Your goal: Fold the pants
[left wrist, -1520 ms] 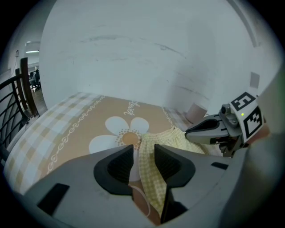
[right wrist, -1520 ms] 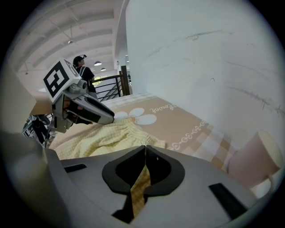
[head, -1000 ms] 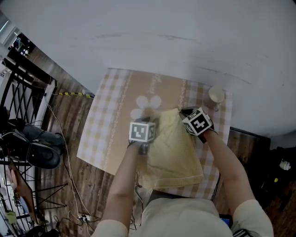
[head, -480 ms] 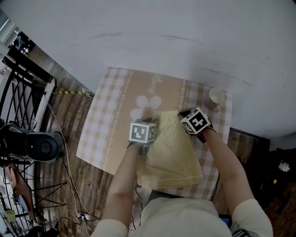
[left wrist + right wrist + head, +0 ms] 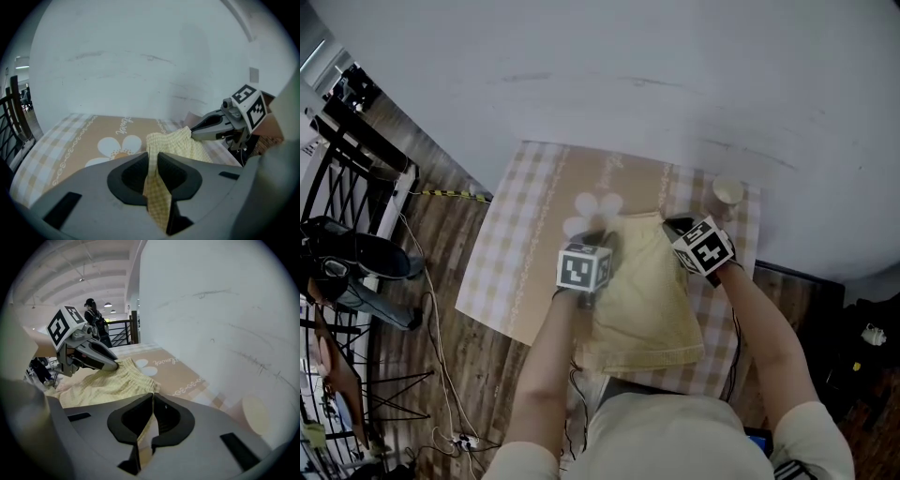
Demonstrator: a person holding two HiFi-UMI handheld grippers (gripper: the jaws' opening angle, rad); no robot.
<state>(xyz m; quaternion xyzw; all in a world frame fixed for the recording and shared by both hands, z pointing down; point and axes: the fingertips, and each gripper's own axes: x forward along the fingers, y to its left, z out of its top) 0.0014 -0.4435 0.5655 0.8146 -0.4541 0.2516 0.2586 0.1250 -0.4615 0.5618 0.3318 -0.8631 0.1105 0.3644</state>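
Note:
Pale yellow checked pants lie on a table under a beige checked cloth with a daisy print. My left gripper holds the far left corner of the waistband. Its jaws are closing, and in the left gripper view the pants' fabric runs pinched between the left gripper's pads. My right gripper is shut on the far right corner; the right gripper view shows a fold of the pants clamped in the right gripper. The held edge is raised off the cloth.
A pale cup stands at the table's far right corner, just beyond the right gripper. A white wall rises behind the table. Black railing and floor cables lie to the left, where a person stands.
Both grippers have risen, lifting the far waistband edge off the cloth. The pants have bunched towards me. The person on the floor at left has shifted.

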